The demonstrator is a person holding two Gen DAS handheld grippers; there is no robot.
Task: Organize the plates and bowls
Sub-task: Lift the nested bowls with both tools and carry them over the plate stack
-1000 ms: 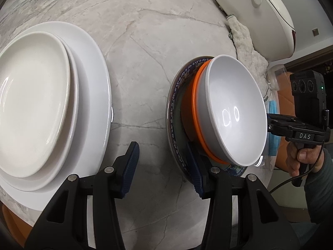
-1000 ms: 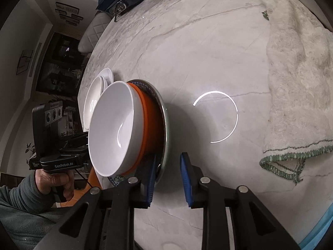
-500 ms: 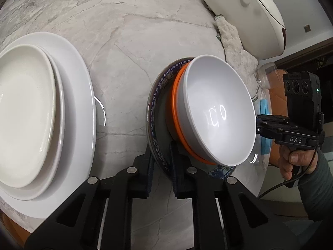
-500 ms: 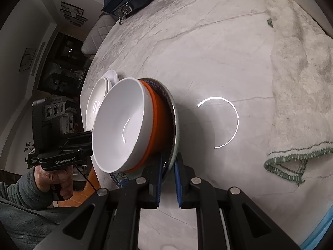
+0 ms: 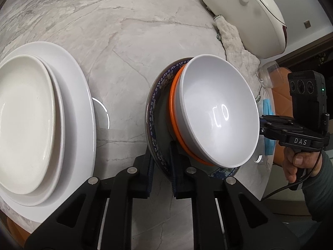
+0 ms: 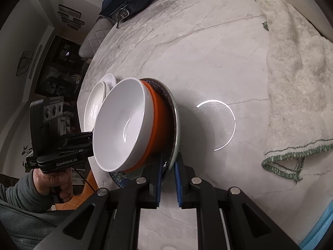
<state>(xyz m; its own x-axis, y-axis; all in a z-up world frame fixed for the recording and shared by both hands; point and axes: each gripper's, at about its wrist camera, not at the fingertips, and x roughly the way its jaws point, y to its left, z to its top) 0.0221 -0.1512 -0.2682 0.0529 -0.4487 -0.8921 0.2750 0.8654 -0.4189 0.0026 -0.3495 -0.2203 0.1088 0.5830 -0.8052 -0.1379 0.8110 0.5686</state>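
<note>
Seen from left wrist: left gripper (image 5: 161,164) pinched narrowly on blue-patterned plate (image 5: 154,112) rim, white bowl (image 5: 216,112) nested in orange bowl (image 5: 173,112) atop, white plates (image 5: 41,114) stacked left on marble table (image 5: 135,31).

From right wrist: right gripper (image 6: 167,179) clamped on opposite rim; towel (image 6: 295,83) far right.

The right tongs (image 6: 168,174) pinch the rim of the blue-patterned plate (image 6: 174,123), which carries an orange bowl (image 6: 159,123) and white bowl (image 6: 122,125), with a towel (image 6: 295,83) to their right on the counter (image 6: 197,62).
</note>
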